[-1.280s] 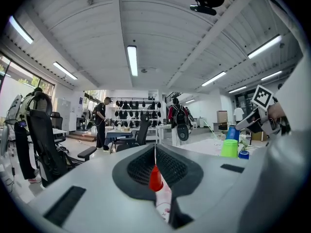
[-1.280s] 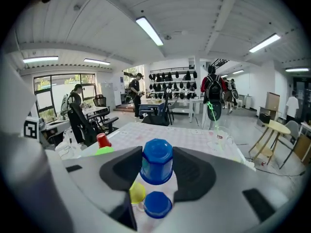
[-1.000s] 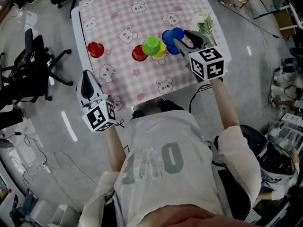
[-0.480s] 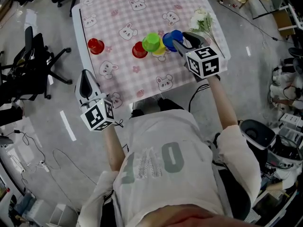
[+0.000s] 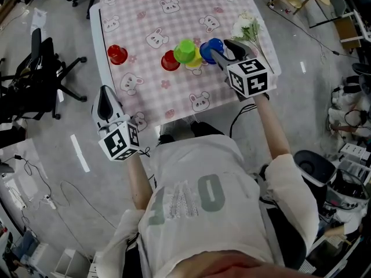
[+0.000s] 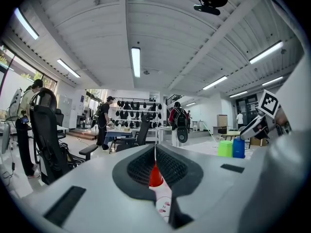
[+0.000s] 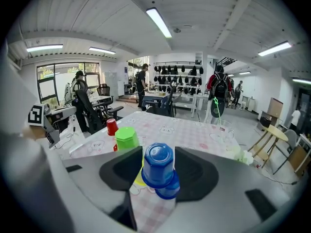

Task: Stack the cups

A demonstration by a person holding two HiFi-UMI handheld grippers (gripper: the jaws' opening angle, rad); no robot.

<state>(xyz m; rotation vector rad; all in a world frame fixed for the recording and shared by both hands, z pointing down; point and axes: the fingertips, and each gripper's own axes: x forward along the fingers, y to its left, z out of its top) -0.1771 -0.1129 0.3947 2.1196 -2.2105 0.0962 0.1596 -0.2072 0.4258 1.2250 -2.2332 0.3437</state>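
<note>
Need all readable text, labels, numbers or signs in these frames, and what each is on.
"O": the only clear letter of the large grey print on the person's white shirt; the rest is creased, unreadable.
Black-and-white square-marker cubes: code patterns, no letters.
Pink checked bunny tablecloth, coloured plastic cups: no text.
Background signage: none legible.

A shared lab or workshop: around the pink-checked, bunny-print cloth-covered table (image 5: pixel 134 23) are a grey concrete floor (image 5: pixel 307 103), black swivel office chairs (image 5: pixel 42 77) and loose cables (image 5: pixel 32 175); beyond it, a wall rack of black headgear (image 7: pixel 177 71) and ceiling strip lights (image 6: pixel 135 62).
</note>
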